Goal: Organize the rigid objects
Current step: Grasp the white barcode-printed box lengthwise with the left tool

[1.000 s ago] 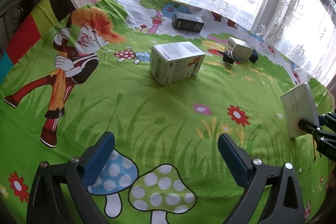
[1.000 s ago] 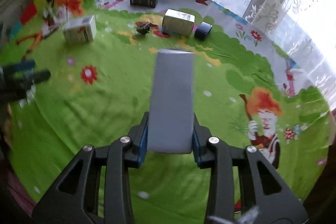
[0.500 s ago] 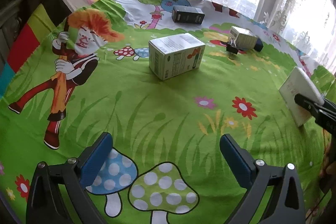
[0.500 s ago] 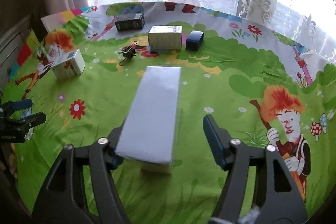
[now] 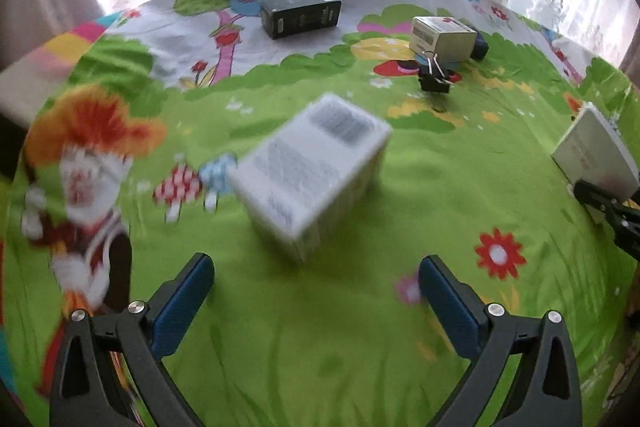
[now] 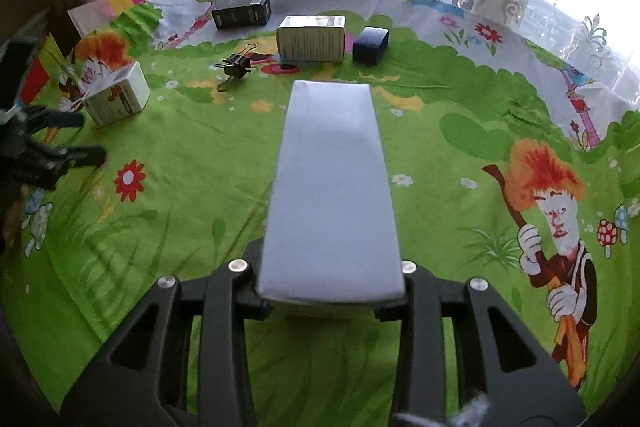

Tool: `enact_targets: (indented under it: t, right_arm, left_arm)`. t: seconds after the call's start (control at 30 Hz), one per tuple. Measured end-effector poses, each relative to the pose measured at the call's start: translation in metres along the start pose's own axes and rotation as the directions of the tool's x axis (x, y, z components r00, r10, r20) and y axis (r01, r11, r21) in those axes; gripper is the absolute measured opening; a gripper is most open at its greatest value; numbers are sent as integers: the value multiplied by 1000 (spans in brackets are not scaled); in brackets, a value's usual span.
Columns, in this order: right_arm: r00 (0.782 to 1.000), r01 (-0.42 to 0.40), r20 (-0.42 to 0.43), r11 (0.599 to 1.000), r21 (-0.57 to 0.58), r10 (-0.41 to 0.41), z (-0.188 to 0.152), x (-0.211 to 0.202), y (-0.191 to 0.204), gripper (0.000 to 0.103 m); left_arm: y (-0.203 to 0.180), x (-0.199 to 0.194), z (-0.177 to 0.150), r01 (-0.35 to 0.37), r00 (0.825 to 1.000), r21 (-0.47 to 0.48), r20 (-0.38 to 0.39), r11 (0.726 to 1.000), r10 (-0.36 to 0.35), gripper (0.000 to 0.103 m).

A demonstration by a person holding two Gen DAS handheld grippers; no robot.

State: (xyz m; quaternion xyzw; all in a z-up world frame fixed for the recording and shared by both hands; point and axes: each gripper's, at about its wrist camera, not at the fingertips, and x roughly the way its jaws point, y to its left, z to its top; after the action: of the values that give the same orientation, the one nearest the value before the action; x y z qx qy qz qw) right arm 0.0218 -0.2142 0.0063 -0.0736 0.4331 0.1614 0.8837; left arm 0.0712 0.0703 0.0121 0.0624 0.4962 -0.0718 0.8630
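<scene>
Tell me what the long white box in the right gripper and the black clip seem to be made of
White box: likely matte paperboard, with flat faces and folded edges. Black clip: probably painted metal body with thin wire handles. Right gripper has its jaws shut on the box.

white carton (image 5: 310,171) – blocks left gripper (image 5: 316,301) | sides – bare cloth (image 5: 304,347)

Left gripper (image 5: 316,297) low over cloth, jaws wide apart, nothing between blue pads (image 5: 182,305). Right gripper (image 6: 330,291) level, jaws closed tight on white box (image 6: 332,187).
</scene>
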Motion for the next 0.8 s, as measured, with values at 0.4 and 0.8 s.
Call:
enact_targets:
  t: [0.4,0.8]
  right_arm:
    - [1000,6,-2,1000,-2,-6,-1,0,2,39]
    - [1000,13,-3,1000,-6,-13,-1,-1,2,40]
  left_arm:
    - [-55,-12,-2,32,996,-23,86,999,-29,41]
    - [-81,-19,-15,36,993,-64,111,997,-29,67]
